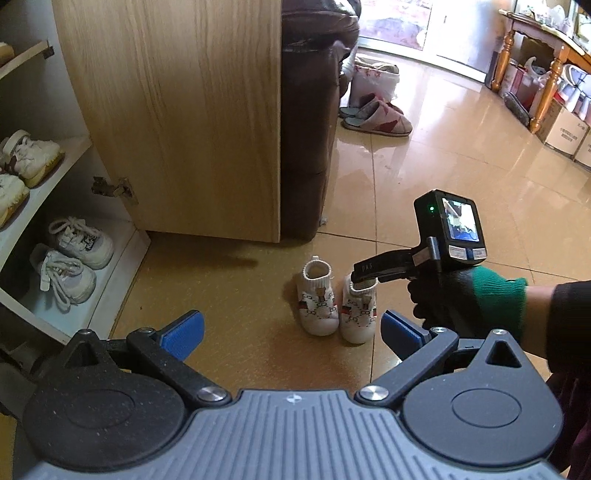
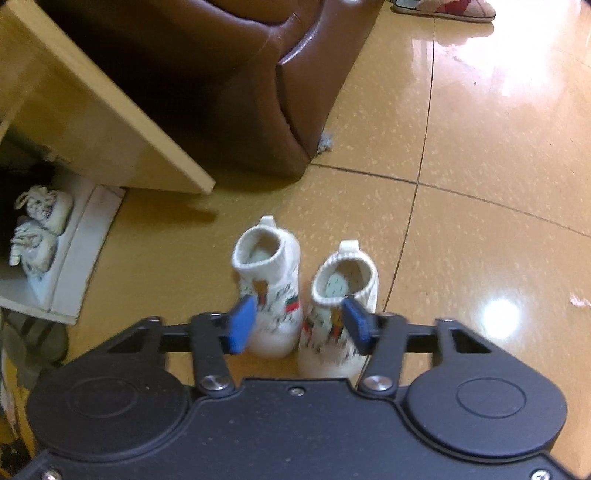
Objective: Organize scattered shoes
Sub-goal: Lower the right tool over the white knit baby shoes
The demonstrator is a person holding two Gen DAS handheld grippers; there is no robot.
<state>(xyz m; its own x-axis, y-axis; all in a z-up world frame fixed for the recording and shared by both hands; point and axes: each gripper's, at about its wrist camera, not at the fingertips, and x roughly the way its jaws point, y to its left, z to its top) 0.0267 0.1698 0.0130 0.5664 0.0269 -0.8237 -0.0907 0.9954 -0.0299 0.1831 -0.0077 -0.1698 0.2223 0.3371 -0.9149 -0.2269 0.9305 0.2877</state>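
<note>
Tiled floor, right tongs angled down, seemingly straddling sock shoes.

The right hand-held gripper hid its fingertips behind the right baby shoe's cuff (grip unclear). In the right wrist view both shoes' prints were motion-blurred. The slippers were cut by the top edge.

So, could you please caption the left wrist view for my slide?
Right gripper descends onto a pair of white sock shoes beside the open shoe cabinet.
</note>
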